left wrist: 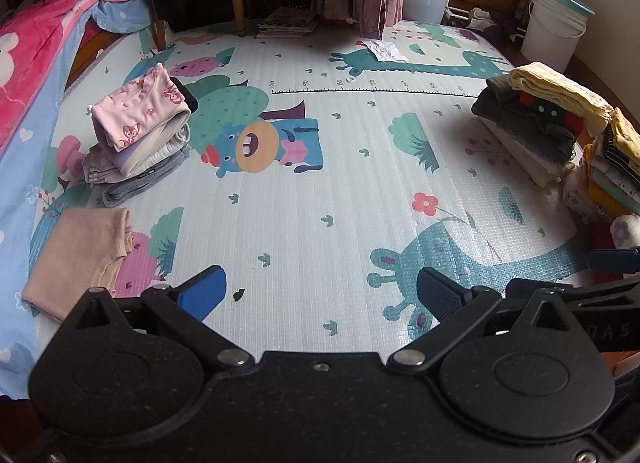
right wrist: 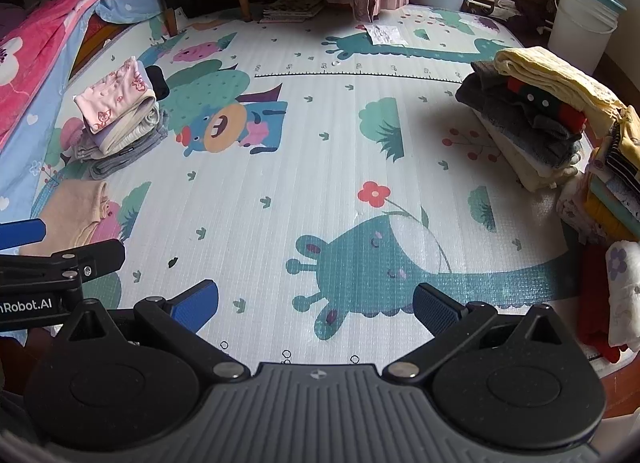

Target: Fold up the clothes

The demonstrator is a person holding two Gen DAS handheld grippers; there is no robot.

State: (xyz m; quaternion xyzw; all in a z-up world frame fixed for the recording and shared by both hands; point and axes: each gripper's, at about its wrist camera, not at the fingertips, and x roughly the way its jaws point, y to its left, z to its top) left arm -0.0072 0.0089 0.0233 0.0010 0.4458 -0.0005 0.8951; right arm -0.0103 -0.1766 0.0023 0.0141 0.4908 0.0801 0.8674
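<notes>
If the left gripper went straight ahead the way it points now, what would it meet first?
Probably only the play mat: the left gripper, jaws open, tilts down at bare mat. The folded stack lies off to its left, the clothes pile off to its right. Depth is hard to judge.

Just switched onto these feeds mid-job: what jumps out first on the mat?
The cartoon play mat fills both views, its middle bare. A folded stack topped by a pink fox-print garment sits at far left, with a folded peach garment lying alone nearer; taller piles topped by a yellow garment crowd the right edge. Both tongs, left and right, hang open and empty over the mat.
</notes>
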